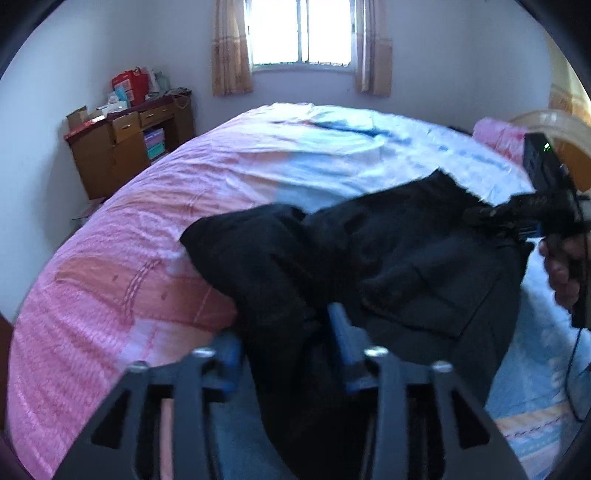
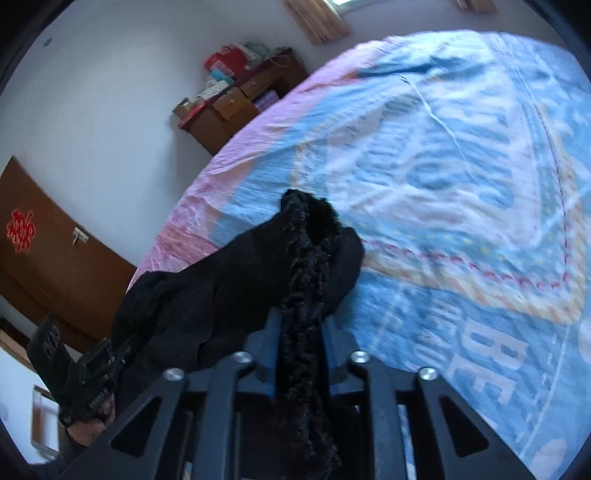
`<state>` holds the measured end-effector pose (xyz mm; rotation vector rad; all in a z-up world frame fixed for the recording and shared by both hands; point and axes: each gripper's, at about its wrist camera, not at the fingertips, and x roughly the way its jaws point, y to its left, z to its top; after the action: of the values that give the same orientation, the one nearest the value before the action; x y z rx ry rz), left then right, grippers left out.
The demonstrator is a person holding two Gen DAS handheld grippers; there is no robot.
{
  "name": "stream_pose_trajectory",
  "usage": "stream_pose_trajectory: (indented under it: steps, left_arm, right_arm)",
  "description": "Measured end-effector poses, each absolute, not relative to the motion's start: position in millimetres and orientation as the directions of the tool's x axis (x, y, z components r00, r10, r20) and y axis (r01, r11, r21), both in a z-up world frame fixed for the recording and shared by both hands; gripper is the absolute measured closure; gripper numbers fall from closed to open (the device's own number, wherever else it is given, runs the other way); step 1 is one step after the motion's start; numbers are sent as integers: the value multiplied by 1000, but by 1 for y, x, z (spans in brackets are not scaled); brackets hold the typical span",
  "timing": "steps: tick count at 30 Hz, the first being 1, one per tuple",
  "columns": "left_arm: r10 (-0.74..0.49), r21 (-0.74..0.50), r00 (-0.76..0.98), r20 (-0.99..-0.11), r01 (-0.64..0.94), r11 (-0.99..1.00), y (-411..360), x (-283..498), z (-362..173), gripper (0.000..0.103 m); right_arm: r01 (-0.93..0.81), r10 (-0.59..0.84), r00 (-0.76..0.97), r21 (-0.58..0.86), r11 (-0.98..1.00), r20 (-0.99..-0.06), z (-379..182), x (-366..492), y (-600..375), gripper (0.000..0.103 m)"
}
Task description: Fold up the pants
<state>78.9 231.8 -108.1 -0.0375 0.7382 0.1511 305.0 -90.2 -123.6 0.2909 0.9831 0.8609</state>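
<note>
Black pants [image 1: 369,258] hang bunched between my two grippers above a bed with a pink and blue quilt [image 1: 147,229]. My left gripper [image 1: 284,343] is shut on a fold of the pants, cloth filling the gap between its blue pads. My right gripper [image 2: 301,332] is shut on a frayed edge of the pants [image 2: 229,280], which stick up past its fingers. In the left wrist view the right gripper [image 1: 491,216] holds the cloth at the far right. In the right wrist view the left gripper [image 2: 107,363] shows at the lower left.
A brown cabinet [image 1: 122,155] with boxes and bags on top stands against the far wall left of the bed. A curtained window [image 1: 301,33] is behind the bed. A brown door [image 2: 48,266] is at the left. A pink pillow [image 1: 498,136] lies by the headboard.
</note>
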Motion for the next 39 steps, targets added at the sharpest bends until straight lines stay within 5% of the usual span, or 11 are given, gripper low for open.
stream_pose_trajectory:
  steps: [1, 2, 11, 24, 29, 39]
  left_arm:
    - [128, 28, 732, -669, -147, 989, 228, 74, -107, 56]
    - [131, 33, 732, -668, -147, 989, 227, 72, -105, 56]
    - [113, -31, 782, -612, -167, 986, 202, 23, -62, 33]
    - [98, -62, 827, -554, -159, 985, 156, -20, -32, 31]
    - [108, -67, 838, -535, -169, 983, 152, -31, -26, 19]
    - [90, -77, 840, -535, -155, 985, 146, -34, -26, 18]
  right_arm:
    - [-488, 734, 276, 568, 663, -620, -126, 305, -94, 53]
    - [-482, 728, 286, 562, 672, -623, -127, 303, -98, 51]
    - [-419, 582, 538, 406, 812, -610, -78, 219, -161, 50]
    - [-452, 495, 724, 212, 866, -480, -27, 60, -191, 44]
    - [-463, 489, 743, 176, 869, -457, -19, 41, -190, 44]
    - [-473, 490, 752, 159, 867, -441, -14, 24, -190, 44]
